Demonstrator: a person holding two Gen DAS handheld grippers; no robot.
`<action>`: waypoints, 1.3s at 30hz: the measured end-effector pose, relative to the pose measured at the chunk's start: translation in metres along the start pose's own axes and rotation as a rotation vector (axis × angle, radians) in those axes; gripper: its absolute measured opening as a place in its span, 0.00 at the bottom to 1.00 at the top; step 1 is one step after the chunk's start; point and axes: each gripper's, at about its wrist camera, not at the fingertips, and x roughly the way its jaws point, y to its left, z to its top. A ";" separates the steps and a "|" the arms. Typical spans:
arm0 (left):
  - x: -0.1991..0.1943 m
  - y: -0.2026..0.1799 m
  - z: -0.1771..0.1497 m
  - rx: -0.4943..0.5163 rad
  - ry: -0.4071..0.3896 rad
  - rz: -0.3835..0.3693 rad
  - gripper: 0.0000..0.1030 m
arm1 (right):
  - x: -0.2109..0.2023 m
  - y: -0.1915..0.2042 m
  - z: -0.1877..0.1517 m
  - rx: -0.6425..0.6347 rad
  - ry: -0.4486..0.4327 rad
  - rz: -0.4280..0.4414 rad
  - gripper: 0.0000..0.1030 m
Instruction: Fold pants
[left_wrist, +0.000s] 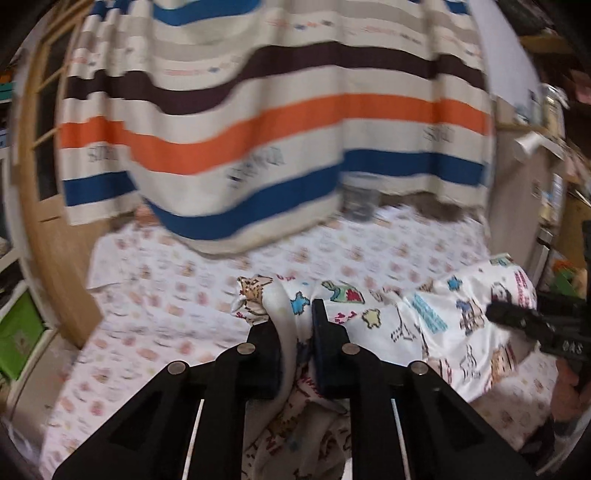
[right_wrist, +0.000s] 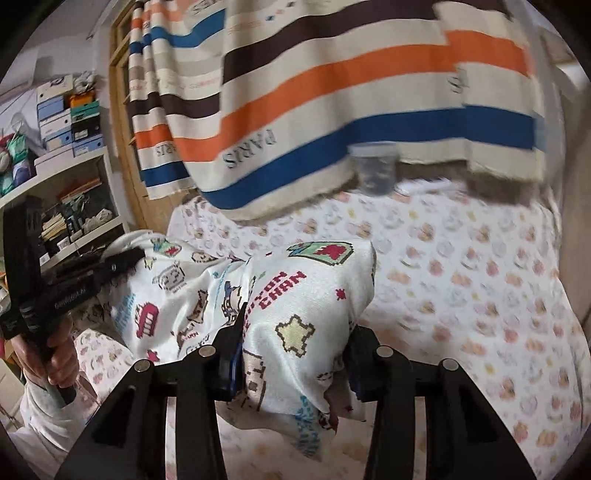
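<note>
Both claws are gripping the printed pants (left_wrist: 436, 314) at frame centre, left claw (left_wrist: 293, 325) pinching an edge, right claw (right_wrist: 295, 354) clamping a thick bunch, lifting them off the bed (left_wrist: 177, 295); next I'd be spreading them flat.

You get soft, even room light with no hard shadows or glare, but both views are smeared by motion, mostly the striped curtain (left_wrist: 273, 122) and the bedsheet (right_wrist: 461, 266), and everything bends round toward dark corners.
</note>
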 end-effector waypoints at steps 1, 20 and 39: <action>0.002 0.010 0.005 0.004 -0.009 0.028 0.11 | 0.008 0.011 0.007 -0.011 0.000 0.011 0.44; 0.157 0.193 -0.029 0.007 0.176 0.406 0.10 | 0.265 0.150 -0.004 0.005 0.155 -0.042 0.46; 0.086 0.114 0.005 0.107 -0.116 0.377 0.95 | 0.175 0.052 0.040 -0.064 -0.036 -0.169 0.83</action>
